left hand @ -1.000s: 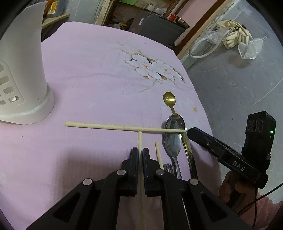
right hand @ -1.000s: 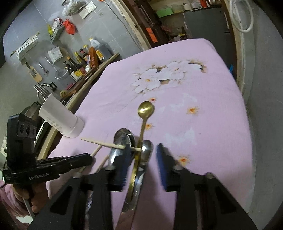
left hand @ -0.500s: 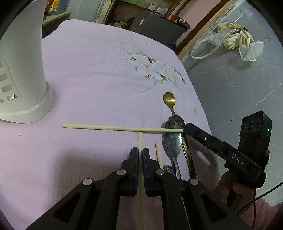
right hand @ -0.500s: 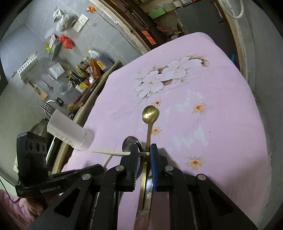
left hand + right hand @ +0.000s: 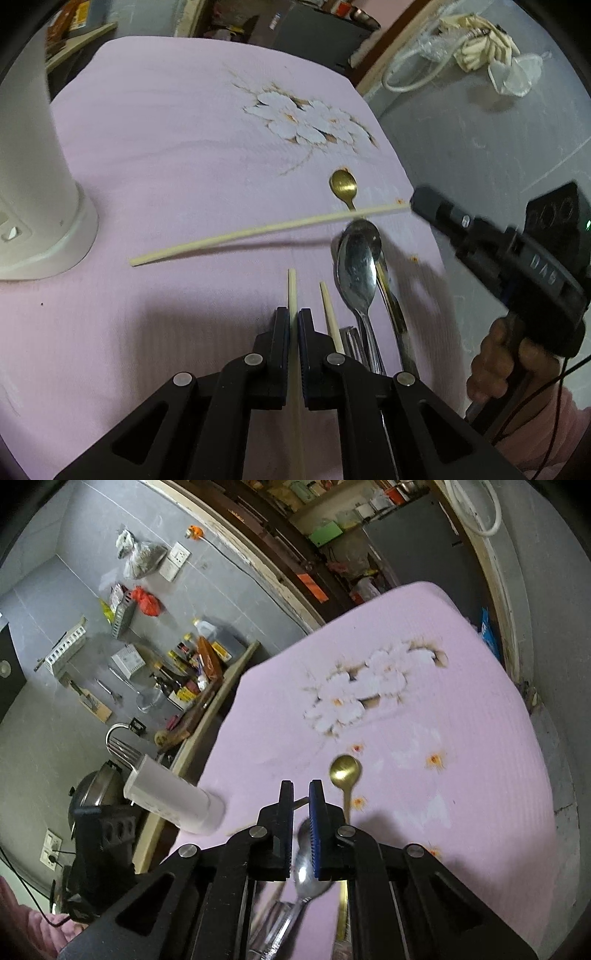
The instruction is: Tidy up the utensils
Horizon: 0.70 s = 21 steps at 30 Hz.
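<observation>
Chopsticks first: our left gripper has its jaws nearly together on one chopstick, which runs forward between them, its tip pointing up the pink cloth that covers the surface. Our right gripper has its jaws narrowed on the end of a long chopstick; in the left wrist view that stick slants with its right end at the right gripper's tip and a shadow on the cloth beneath it, so that end looks raised; we cannot tell whether the far end touches the cloth. A third chopstick lies just right of the left jaws. Beside it lie steel spoons, bowls overlapping. A gold spoon lies with its bowl beyond the slanted stick, near the printed white flowers. A white utensil holder stands at the left on the cloth; in the right wrist view it has fork tines sticking out of its top.
</observation>
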Motion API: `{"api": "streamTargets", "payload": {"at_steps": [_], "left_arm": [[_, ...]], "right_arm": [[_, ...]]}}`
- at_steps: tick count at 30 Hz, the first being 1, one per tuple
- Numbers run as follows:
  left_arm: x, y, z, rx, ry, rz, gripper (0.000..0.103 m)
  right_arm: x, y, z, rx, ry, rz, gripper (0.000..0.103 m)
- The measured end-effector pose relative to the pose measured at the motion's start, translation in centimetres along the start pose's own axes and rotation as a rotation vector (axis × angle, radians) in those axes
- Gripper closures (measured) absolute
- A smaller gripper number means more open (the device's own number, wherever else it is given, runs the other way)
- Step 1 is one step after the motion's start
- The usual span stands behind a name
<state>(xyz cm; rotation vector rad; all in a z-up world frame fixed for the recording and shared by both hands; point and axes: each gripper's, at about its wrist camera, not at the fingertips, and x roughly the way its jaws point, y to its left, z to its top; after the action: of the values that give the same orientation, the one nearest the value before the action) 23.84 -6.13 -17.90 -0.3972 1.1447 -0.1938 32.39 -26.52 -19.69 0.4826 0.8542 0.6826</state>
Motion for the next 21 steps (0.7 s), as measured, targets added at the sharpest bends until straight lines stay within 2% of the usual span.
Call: {"api": "streamTargets", "payload": {"at_steps": [6,10,15,21], "left_arm": [[0.4,-1.0,0.6,0.076,0.048,0.046,0.097],[0.4,-2.1,0.4,0.154,0.039,0.092,0.098],[-1.1,-1.5,0.1,0.115,-0.016,0.047,0.098],[-6.0,0.1,-0.5,0.041,-0.156,-0.039,0.098]], "right_arm": [[-0.4,0.7,0.5,-0.016,-0.017,-0.008,0.096],[-1.2,0.8,0.3,-0.023,-0.032,-0.028,0.096],[-2.9,2.4,0.9,-0.057,-0.081,-0.069,0.097],[-5.7,6.4,2.7,-0.117,-0.173,-0.112,0.099]]}}
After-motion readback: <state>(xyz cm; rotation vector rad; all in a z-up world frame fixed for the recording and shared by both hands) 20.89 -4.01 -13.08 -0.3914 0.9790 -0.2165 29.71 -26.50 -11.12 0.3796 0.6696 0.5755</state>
